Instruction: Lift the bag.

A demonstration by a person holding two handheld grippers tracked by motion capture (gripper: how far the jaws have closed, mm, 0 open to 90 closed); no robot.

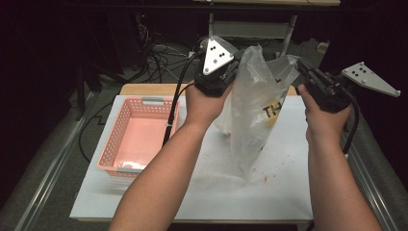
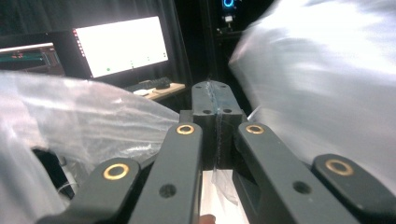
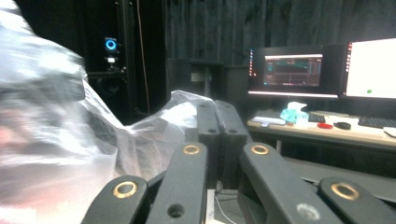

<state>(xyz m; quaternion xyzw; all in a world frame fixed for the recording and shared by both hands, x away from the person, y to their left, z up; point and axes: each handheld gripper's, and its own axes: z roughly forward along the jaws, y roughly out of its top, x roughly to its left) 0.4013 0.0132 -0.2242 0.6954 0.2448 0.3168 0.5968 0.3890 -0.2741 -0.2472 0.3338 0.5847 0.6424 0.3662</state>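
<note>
Two tongs, left tongs (image 1: 236,60) and right tongs (image 1: 302,66), were clamped on the rim of a clear plastic bag (image 1: 252,108) held above the desk (image 1: 269,192); something yellow showed inside it. A pink basket (image 1: 139,134) beside it held a white item.

A plastic bag (image 1: 254,103) is held up above the middle of the table (image 1: 269,197), hung between the left gripper (image 1: 236,61) at its left top edge and the right gripper (image 1: 300,65) at its right top edge. Its lower end is seen just over the table's surface, right of centre. A basket (image 1: 126,139) is set on the table's left side, well left of the bag. Cables (image 1: 159,60) are spread on the floor beyond the table's far edge.
</note>
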